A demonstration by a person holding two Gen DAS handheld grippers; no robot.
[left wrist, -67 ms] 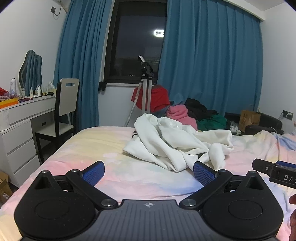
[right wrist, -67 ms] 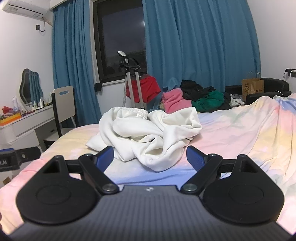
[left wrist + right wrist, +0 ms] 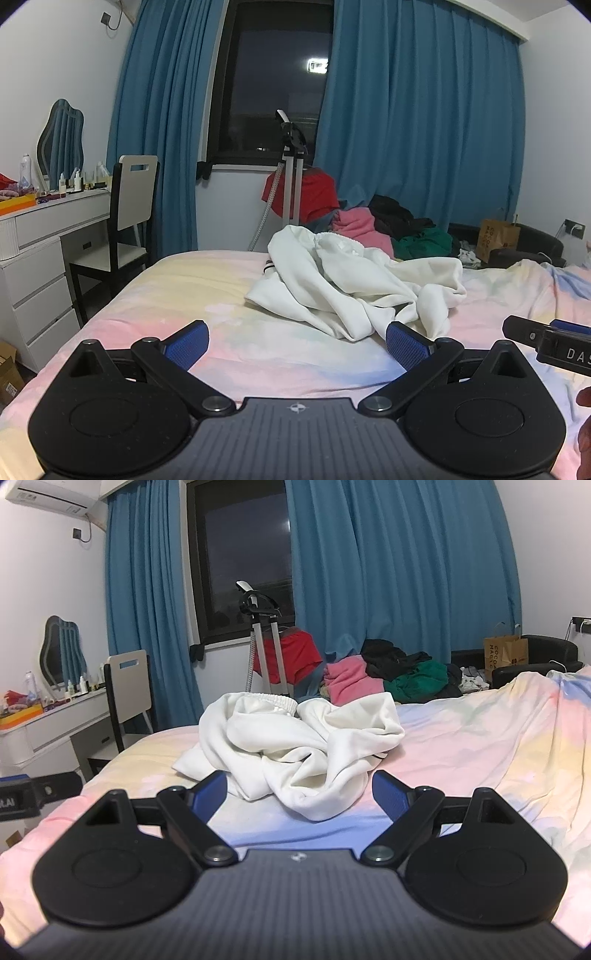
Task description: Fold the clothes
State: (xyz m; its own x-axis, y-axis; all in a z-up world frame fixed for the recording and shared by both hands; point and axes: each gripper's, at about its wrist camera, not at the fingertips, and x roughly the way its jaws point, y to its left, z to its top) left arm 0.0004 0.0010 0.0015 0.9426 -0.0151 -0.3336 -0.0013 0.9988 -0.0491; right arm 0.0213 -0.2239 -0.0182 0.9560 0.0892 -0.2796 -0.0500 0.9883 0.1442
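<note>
A crumpled white garment with an elastic waistband lies in a heap on the pastel bed cover. My left gripper hovers low over the bed in front of the heap, open, nothing between its blue pads. The right gripper's finger shows at the right edge of the left wrist view. In the right wrist view the white garment sits just beyond my right gripper, which is open and empty, its pads either side of the nearest fold without touching it. The left gripper shows at the left edge.
Beyond the bed's far edge lies a pile of pink, black and green clothes, with a garment steamer stand and a red garment beside it. A white dresser and chair stand at the left. A brown paper bag sits far right.
</note>
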